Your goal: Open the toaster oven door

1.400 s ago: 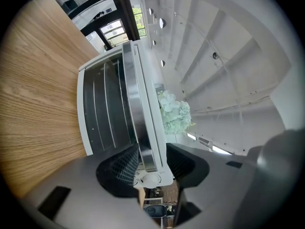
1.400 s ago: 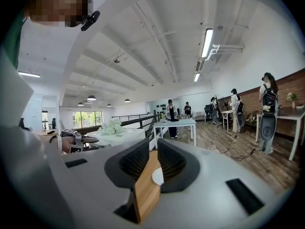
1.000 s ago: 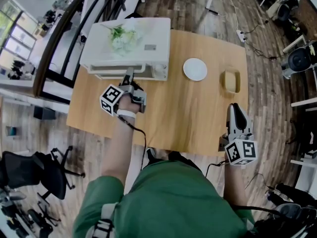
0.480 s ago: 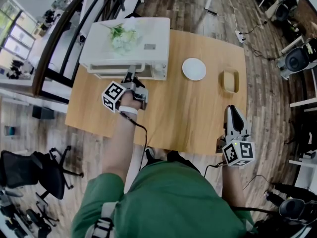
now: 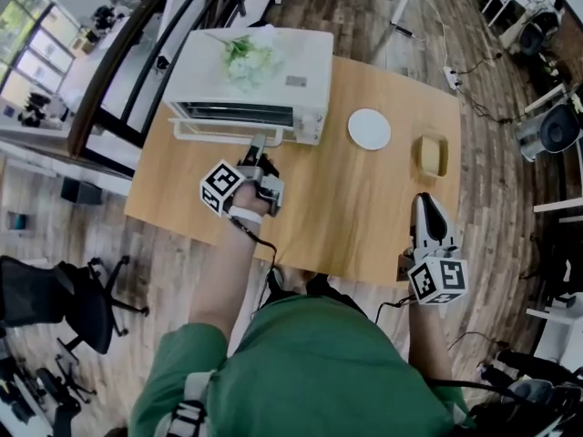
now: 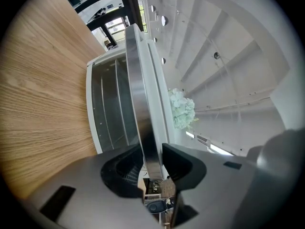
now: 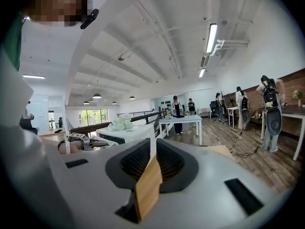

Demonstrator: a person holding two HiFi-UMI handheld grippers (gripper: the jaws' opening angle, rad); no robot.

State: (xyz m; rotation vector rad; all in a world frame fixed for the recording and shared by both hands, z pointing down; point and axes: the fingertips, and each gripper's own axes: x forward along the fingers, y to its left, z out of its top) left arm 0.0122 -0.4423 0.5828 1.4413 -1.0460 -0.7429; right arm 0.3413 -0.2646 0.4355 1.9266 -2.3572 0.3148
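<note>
A white toaster oven (image 5: 273, 80) stands at the far left of the wooden table (image 5: 346, 208), its dark glass door (image 5: 232, 112) facing me. My left gripper (image 5: 256, 146) reaches to the door's handle bar (image 5: 219, 133). In the left gripper view the silver handle bar (image 6: 143, 109) runs between the jaws, whose pads press on it; the left gripper (image 6: 152, 163) has just been closing on it. Whether the door (image 6: 112, 109) stands ajar I cannot tell. My right gripper (image 5: 426, 206) rests shut over the table's near right edge, holding nothing, and the right gripper (image 7: 153, 163) points level across the room.
A bunch of pale flowers (image 5: 248, 57) lies on the oven's top. A white plate (image 5: 369, 128) and a small yellow dish (image 5: 432, 154) sit on the table to the oven's right. A black railing (image 5: 118, 53) runs behind the table, an office chair (image 5: 55, 299) stands at lower left.
The left jaws have closed on the oven's handle bar, and that hand has drawn slightly back toward me. The right gripper stays by the table's near edge.
</note>
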